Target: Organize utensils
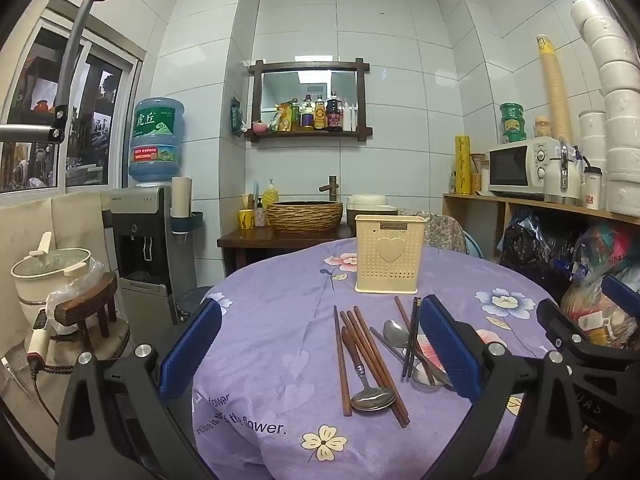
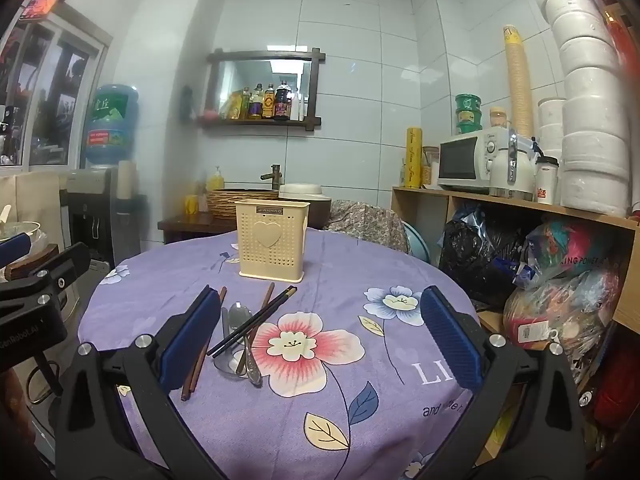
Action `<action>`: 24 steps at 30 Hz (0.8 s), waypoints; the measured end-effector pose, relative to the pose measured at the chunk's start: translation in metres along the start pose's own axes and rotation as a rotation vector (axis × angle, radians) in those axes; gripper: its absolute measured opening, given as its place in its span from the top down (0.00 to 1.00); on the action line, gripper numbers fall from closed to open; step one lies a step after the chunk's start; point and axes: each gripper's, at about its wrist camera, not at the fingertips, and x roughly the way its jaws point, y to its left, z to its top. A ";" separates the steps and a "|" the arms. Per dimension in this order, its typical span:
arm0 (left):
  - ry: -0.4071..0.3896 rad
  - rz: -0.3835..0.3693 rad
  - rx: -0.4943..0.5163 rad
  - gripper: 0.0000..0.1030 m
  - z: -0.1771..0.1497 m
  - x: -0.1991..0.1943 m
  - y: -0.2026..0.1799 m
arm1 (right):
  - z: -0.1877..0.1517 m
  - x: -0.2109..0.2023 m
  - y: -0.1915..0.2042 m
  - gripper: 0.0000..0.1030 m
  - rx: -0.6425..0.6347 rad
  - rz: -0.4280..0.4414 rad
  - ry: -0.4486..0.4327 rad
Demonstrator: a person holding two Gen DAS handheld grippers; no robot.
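Both of your tools are spread wide with nothing between the pads: the left tool (image 1: 320,344) and the right tool (image 2: 320,344) each hover low over the near edge of the desk (image 2: 400,272), pointing almost level toward the far wall. The utensils lie loose on the purple cloth in front of you: brown chopsticks (image 1: 372,360), a wood-handled spoon (image 1: 370,396), and a second cluster of dark chopsticks (image 2: 252,322) crossed over metal spoons (image 2: 240,316). The cream holder (image 1: 390,254) stands upright beyond them, well apart from the pile. Seen from the left tool, the brown chopsticks sit squarely between its pads, their long axes running away from you toward the holder, so that hand looks the nearer one. From the right tool the whole pile lies off to the left, by its left pad. You will likely need to turn the wrist so the pads close across the sticks rather than along them.
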 end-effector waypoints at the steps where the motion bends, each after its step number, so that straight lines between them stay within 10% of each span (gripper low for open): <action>1: -0.002 0.007 0.005 0.05 0.000 -0.001 -0.001 | 0.000 0.000 0.000 0.05 0.000 0.000 0.000; 24: 0.016 -0.009 -0.015 0.05 -0.001 0.001 0.002 | 0.000 0.000 0.000 0.05 -0.006 -0.002 0.000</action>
